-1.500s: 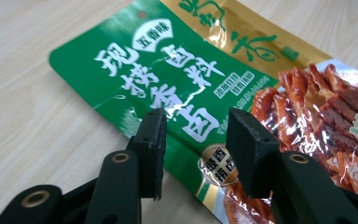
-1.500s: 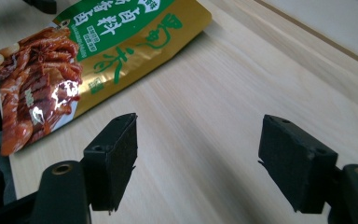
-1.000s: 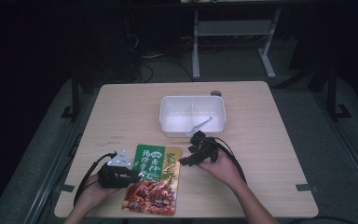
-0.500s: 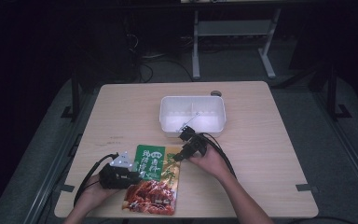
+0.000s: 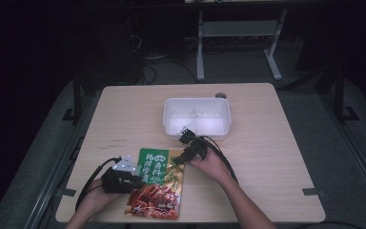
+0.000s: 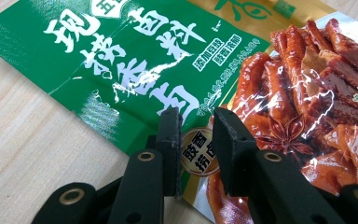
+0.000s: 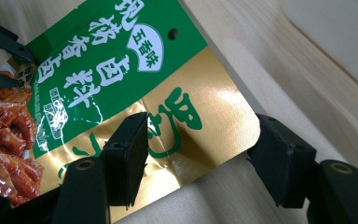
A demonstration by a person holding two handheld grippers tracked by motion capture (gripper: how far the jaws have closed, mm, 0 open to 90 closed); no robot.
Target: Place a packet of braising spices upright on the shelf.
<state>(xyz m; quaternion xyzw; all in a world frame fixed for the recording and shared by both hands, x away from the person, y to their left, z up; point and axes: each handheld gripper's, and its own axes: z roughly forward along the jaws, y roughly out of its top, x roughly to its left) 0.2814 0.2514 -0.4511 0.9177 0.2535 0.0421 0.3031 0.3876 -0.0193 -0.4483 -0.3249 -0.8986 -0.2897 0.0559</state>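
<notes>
My left tongs (image 6: 196, 140) pinch the left edge of the spice packet (image 5: 157, 183) lying flat on the table (image 5: 276, 157). My right tongs (image 7: 200, 154), spread and just now closing, straddle its gold top corner without pressing it.

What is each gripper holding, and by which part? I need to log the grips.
The left gripper pinches the seasoning packet at its long side edge. The right gripper, jaws just closing, straddles the packet's gold corner without gripping it yet.
</notes>
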